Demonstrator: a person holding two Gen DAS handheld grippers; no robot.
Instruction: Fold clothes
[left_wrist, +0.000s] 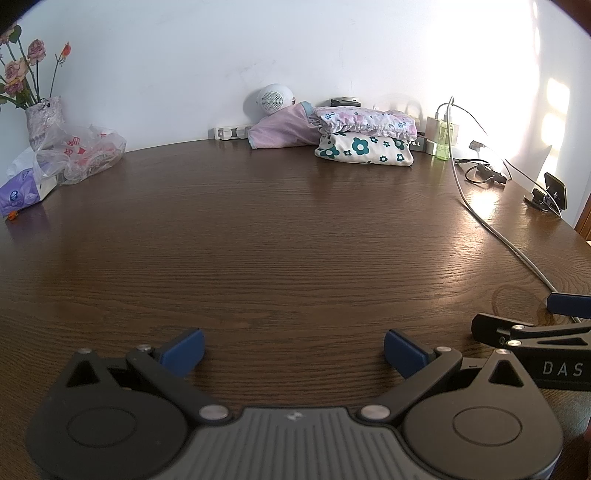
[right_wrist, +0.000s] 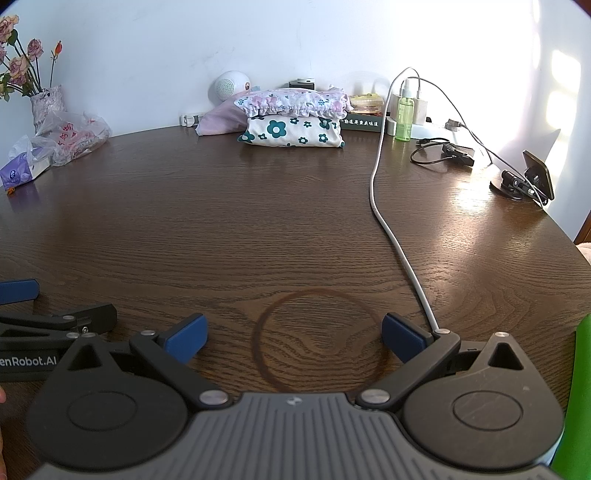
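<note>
Both grippers: black linkages, blue fingers (left_wrist: 190, 347), silver screws, ribbed grey base.

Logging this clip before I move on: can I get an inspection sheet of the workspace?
Surface: dark wooden table, ring stain near the right gripper.
Job's things: folded floral clothes stacked at the wall, pink garment beside them.
Clutter: plastic bag, tissue pack, vase of roses, green bottle, white speaker.
Grippers: left gripper and right gripper open, empty.
Cables: white cable across the table, black cable.
Surroundings: white wall, sunlit on the right.
</note>
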